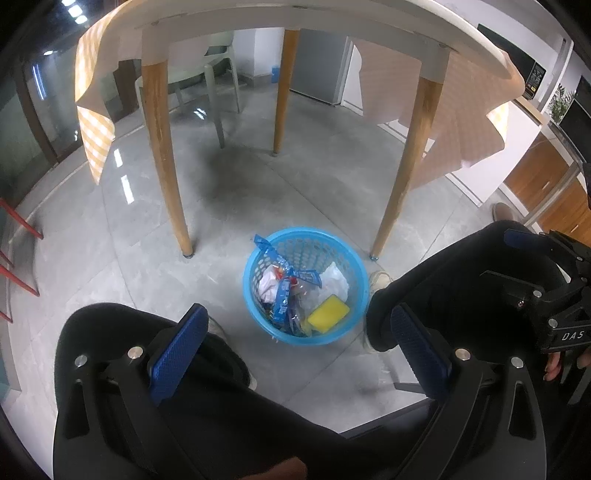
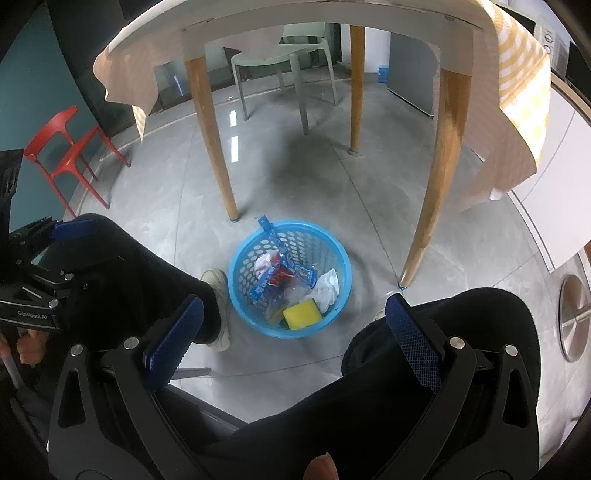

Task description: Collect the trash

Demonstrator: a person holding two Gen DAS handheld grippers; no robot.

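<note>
While the blue basket (image 1: 334, 330) stands on the floor by the table legs, between the person's feet (trash and a yellow sponge (image 1: 328, 314) inside), the left gripper (image 1: 295, 325) and right gripper (image 2: 293, 312) hover above it, both wide and empty.

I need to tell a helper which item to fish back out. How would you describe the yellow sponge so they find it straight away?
Look under the round table with wooden legs: a blue perforated basket sits on the grey floor between the seated person's feet. Inside, at the near edge, lies the sponge. It is the only solid yellow block; beside it are crumpled white paper and blue wrappers.
</note>
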